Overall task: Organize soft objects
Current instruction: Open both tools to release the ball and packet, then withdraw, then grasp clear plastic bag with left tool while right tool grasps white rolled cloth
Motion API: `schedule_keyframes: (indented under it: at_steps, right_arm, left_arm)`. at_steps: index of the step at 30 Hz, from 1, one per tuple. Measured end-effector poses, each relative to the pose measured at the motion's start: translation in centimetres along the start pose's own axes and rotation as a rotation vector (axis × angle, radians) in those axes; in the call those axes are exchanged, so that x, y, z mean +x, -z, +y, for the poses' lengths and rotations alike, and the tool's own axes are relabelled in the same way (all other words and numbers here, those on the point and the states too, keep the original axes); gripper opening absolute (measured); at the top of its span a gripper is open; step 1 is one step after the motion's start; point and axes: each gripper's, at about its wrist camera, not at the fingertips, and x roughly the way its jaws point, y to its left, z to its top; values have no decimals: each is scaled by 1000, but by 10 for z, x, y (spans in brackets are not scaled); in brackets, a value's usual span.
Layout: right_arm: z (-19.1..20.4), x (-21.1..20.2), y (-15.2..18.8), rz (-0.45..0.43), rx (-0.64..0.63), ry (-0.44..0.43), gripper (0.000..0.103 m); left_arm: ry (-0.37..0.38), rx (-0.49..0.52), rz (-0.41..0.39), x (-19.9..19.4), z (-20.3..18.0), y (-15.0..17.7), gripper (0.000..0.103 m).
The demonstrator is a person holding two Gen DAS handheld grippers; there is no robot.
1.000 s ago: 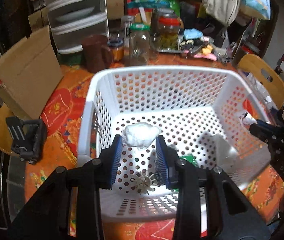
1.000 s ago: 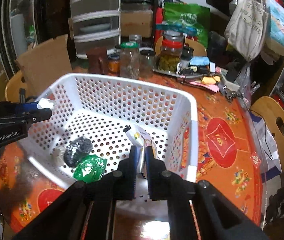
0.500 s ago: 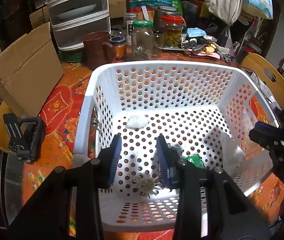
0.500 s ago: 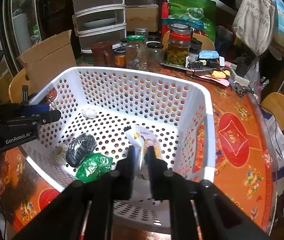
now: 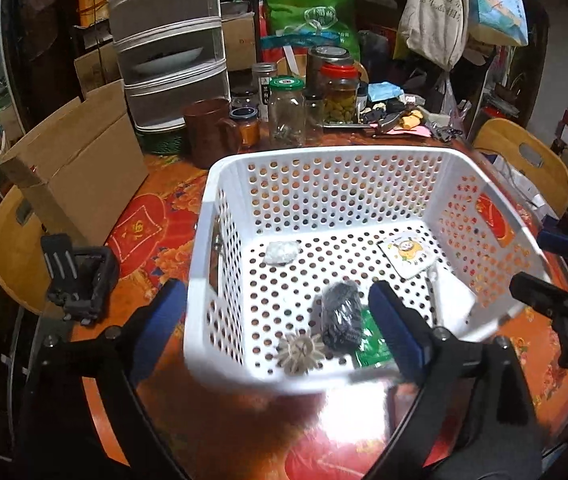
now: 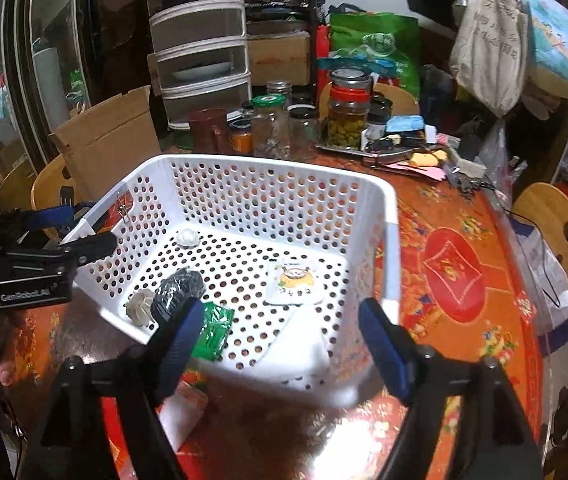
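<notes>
A white perforated basket fills the centre of both wrist views, on a red patterned tablecloth. On its floor lie a white wad toward upper left, a yellow-printed packet toward the right, and a black bundle, green packet and ribbed beige piece near the lower rim. The left gripper and right gripper both gape wide, empty.

Cluttered red-patterned table, wooden chairs
</notes>
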Motion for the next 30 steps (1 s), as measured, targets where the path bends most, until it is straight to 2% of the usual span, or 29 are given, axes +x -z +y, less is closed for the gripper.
schedule_keyframes:
  at_steps: [4,9,12,16,21,26,28,30]
  right_arm:
    - [-2,-14,11,-18,18,2,90]
    - [0,-31,27,-41,26,1,93]
    - [0,-36,36,-42,33,0,93]
    - [-7,-44,58,-43,65,-10,93]
    - [-26,-49,93,-31,139,-28,93]
    - [-43,-47,127,-11,188,14,93]
    - [-48,-46,136,-2,211,1,93]
    - [-49,-45,141,0,224,-8,93]
  left_arm:
    - [2,-8,-25,-21,2,16,94]
    - [-13,10,-53,-44,-4,43,94]
    - [-4,5,-32,-48,-8,63,94]
    - [26,0,-4,-52,-18,107,94]
    - [93,18,39,-54,-42,155,94]
    - [133,52,60,-51,-70,188,94]
    - [146,61,72,-47,-78,194,90]
    - [156,73,82,-44,-88,202,78]
